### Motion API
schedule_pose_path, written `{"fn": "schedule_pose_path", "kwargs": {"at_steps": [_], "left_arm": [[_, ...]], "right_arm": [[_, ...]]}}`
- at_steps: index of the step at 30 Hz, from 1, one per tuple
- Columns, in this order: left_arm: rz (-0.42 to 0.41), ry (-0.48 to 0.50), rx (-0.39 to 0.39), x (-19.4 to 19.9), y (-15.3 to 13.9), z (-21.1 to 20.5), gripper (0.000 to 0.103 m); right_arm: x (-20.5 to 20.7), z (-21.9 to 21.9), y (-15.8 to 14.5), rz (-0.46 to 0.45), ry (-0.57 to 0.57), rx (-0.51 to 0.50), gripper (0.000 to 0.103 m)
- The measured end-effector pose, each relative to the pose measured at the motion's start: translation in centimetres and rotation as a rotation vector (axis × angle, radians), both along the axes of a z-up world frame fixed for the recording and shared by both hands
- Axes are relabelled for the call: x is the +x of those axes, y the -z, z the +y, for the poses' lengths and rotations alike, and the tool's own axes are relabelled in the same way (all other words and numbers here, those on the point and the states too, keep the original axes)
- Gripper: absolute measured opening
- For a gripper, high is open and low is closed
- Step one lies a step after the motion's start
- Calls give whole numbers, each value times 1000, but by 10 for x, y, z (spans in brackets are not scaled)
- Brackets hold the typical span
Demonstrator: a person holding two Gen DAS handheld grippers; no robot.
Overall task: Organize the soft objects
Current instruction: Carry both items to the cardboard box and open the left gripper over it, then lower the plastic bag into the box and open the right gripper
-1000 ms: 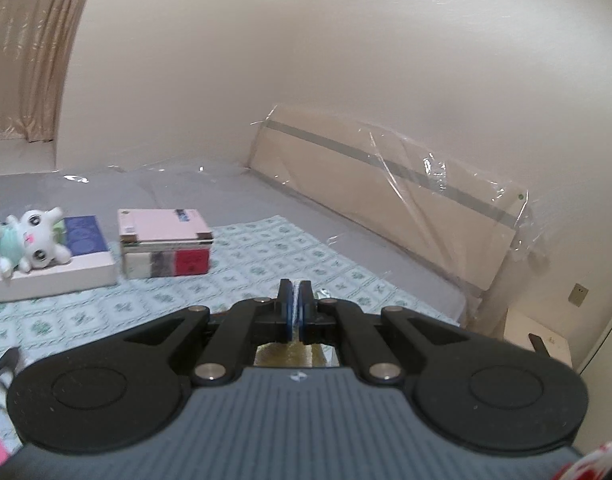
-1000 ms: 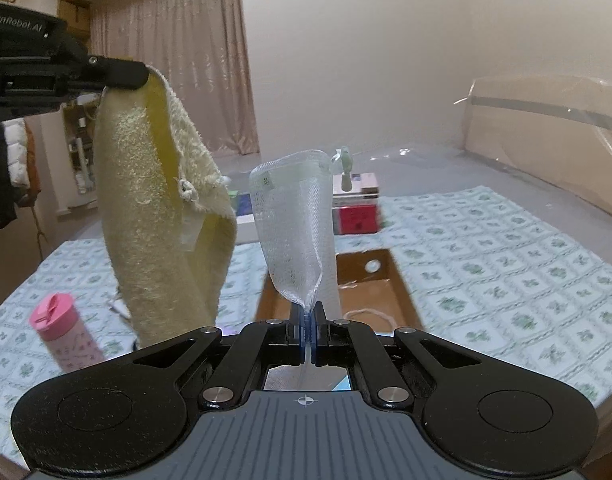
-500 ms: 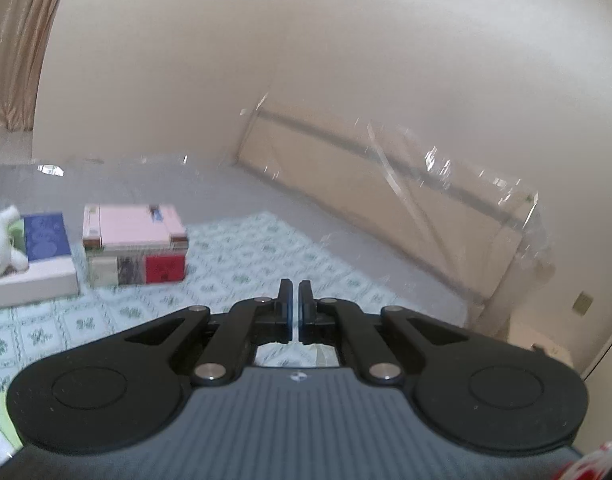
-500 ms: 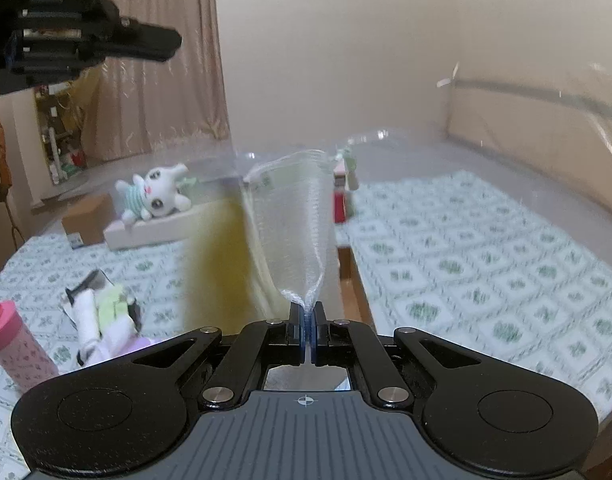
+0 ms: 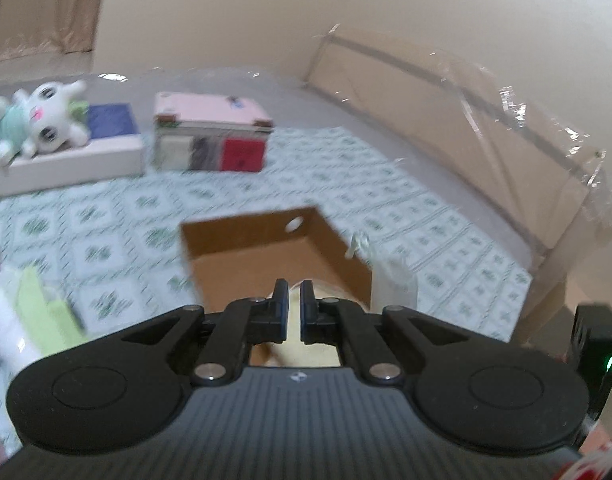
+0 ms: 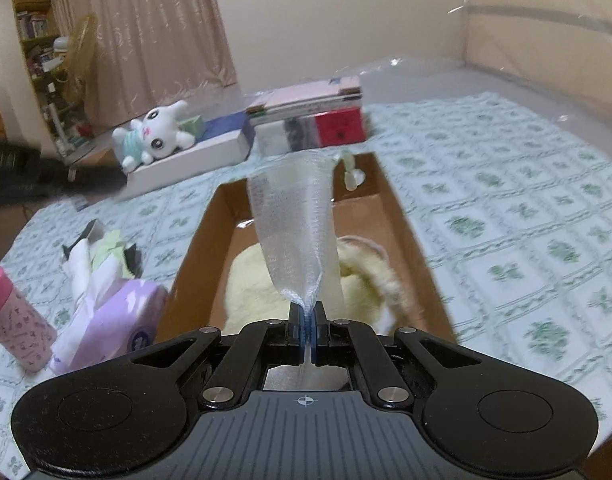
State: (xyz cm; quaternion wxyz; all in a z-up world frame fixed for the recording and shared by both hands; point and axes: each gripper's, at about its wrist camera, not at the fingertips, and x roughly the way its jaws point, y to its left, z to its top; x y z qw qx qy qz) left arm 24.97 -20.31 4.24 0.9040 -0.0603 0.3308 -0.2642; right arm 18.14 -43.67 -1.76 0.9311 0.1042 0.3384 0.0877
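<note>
My right gripper (image 6: 307, 320) is shut on the bottom corner of a translucent white mesh bag (image 6: 294, 220), which stands up over an open cardboard box (image 6: 405, 232). A pale yellow towel (image 6: 254, 280) lies crumpled inside the box. In the left wrist view, my left gripper (image 5: 293, 308) hovers low over the near end of the same box (image 5: 266, 236). Its jaws are closed to a narrow slit with nothing between them, and the towel shows through the slit. The mesh bag (image 5: 389, 276) hangs just right of the box there.
A white plush toy (image 6: 154, 140) lies on a flat white box (image 6: 186, 164) behind the cardboard box, beside a pink-topped case (image 6: 309, 120). A purple tissue pack (image 6: 110, 320), loose cloths (image 6: 102, 252) and a pink bottle (image 6: 14, 320) sit left. A plastic-wrapped headboard (image 5: 465, 112) runs along the right.
The yellow towel that hung from my left gripper now lies in the box. Both grippers have come down toward the box; the right one still holds the mesh bag.
</note>
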Motion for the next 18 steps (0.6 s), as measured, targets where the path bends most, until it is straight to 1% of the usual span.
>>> {"fn": "schedule_pose_path", "kwargs": {"at_steps": [2,3,4,5,6,7,8,13,15,18], "left_arm": [[2,-20,20,-9,7,9,3],[1,-31,28,-12,11,13,5],[1,-43,36,-15,14,16,7],[0,-55,42,-18,15,20,11],[-2,-69,50,-22,18,24,18],[-6,-79,57,-27,18,27,21],[-9,-88,61,-31,19,30,25],[-4,-124,53,-54,20,46,28],[-8,-135,58,-65,19,50,34],[-10,-152,60,-82,16,59,37]], "right_arm": [[4,3,5,4,-15,3,3],[7,4,7,13,-18,2,4],[8,5,9,18,-16,4,10],[9,6,10,20,-8,4,30],[8,7,10,19,1,4,45],[5,6,9,9,15,8,67],[2,6,8,-3,26,16,69],[-20,13,0,-15,32,36,69],[-32,18,-3,-17,41,53,69],[-52,28,-7,-25,50,77,69]]}}
